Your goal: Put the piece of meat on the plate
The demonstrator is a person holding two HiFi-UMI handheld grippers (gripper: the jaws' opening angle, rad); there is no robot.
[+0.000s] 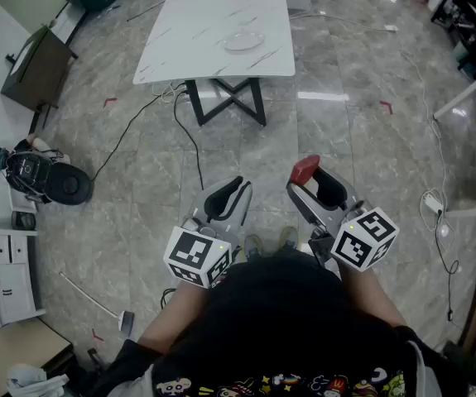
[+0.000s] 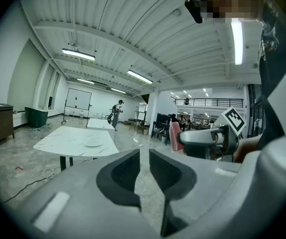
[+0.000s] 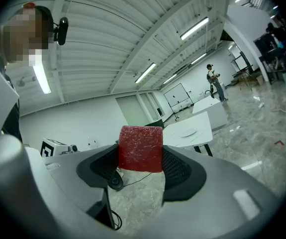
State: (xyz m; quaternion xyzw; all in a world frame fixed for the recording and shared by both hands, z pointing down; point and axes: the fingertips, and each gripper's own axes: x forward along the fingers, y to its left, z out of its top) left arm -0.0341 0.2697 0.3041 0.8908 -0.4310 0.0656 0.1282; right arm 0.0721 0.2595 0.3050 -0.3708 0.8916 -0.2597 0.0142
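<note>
A red block of meat [image 1: 305, 169] sits between the fingers of my right gripper [image 1: 308, 177], which is shut on it and held at waist height over the floor. In the right gripper view the meat [image 3: 140, 149] fills the gap between the dark pads. My left gripper [image 1: 236, 188] is beside it to the left, shut with only a thin slit and nothing in it; its jaws [image 2: 143, 159] point toward the table. A white plate [image 1: 244, 40] lies on the white marble table [image 1: 188, 44] a few steps ahead. The plate [image 2: 93, 143] is bare.
Grey tiled floor lies between me and the table, with black cables [image 1: 189, 143] trailing near its black legs. A dark cabinet [image 1: 35, 69] and a black machine [image 1: 45, 180] stand at the left. A power strip [image 1: 433, 203] lies at the right. A person [image 2: 116, 112] stands far off.
</note>
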